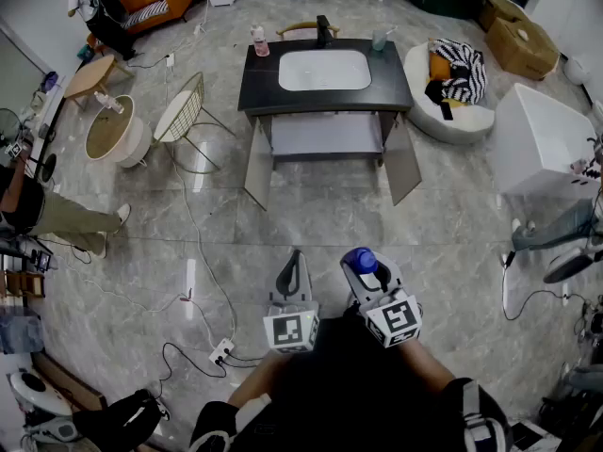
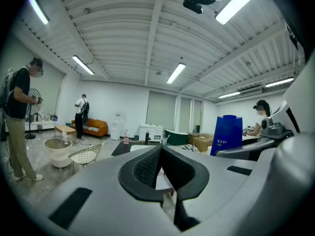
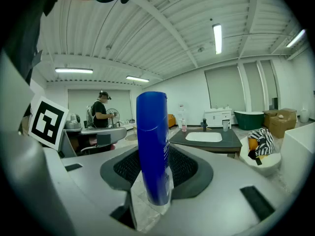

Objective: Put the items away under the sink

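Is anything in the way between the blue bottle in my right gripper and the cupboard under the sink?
Nothing visible. The blue bottle sits in the right gripper, both cupboard doors stand open, and the floor straight ahead is bare. A cable and a wire chair lie off to the left of that path.

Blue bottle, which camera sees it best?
The right gripper view: the blue bottle stands close, pinched in the right claw. The head view shows only its top; the left gripper view shows it small.
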Available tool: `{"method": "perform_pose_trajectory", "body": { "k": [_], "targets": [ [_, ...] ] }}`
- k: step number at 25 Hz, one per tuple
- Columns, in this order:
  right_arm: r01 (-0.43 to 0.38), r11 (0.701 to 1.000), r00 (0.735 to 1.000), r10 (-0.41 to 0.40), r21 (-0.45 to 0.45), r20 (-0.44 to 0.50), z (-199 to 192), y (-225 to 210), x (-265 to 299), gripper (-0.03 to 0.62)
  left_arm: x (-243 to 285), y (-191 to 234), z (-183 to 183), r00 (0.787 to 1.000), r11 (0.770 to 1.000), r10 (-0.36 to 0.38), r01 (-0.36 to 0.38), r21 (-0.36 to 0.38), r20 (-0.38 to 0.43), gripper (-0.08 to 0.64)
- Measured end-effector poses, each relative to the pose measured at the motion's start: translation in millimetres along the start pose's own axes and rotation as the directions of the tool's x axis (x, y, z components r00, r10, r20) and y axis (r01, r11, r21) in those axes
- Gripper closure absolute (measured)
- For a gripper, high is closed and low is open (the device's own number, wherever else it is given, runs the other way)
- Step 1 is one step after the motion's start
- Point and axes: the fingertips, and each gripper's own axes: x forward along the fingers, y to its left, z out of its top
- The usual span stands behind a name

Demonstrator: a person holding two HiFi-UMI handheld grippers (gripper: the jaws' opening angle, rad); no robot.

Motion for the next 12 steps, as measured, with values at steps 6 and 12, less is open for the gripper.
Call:
{"method": "perform_pose_trajectory", "body": {
  "k": [6,12],
  "targets": [
    [0.011,0.999,1.000,-0.011,0.039,-0.012,-0.7,1.6,-1.7,0.434,-4.8,0.6,-4.8,1.000,1.000,0.001,0.000,0.021,-0.031,0.545],
    [0.016,0.998,1.000,-0.016,0.067,-0.004,6.4,10.5,0.7,0.434,-11.3,6.5,1.6,1.000,1.000,0.001,-0.001,-0.018,-0.007,0.545]
  ]
}}
